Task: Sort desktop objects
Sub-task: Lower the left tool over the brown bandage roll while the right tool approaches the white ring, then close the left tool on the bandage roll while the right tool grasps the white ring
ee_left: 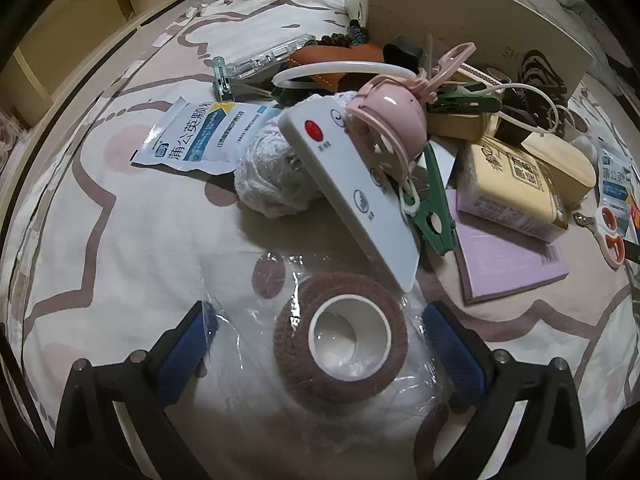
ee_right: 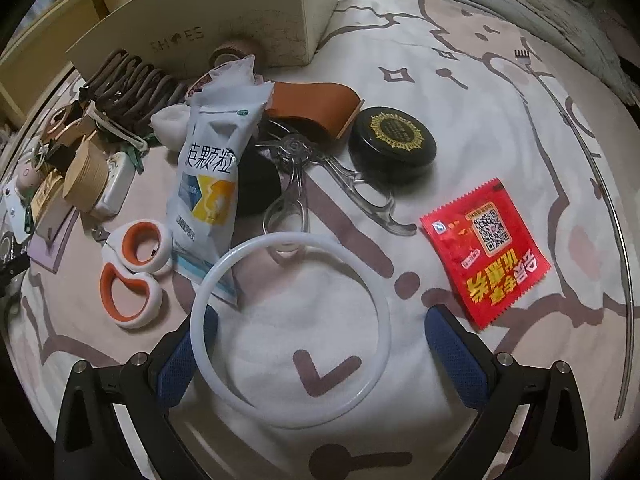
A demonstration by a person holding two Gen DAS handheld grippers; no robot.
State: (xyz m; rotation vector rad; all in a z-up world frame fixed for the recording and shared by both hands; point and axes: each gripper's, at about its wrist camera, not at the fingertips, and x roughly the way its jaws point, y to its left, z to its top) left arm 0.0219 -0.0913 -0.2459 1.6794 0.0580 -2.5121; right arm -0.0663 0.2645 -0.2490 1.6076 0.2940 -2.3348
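In the left wrist view my left gripper is open. A brown bandage roll in clear plastic wrap lies between its blue fingers. A white remote with a red button leans over the roll from behind. In the right wrist view my right gripper is open. A white plastic ring lies flat between its fingers, its left edge over the left finger. A red sachet lies just beyond the right finger.
Everything lies on a patterned bedsheet. A clutter pile holds a pink object, green clip, yellow box, pink booklet. Right view shows white-orange scissors, blue-white pouch, clear scissors, black round tin, shoe box.
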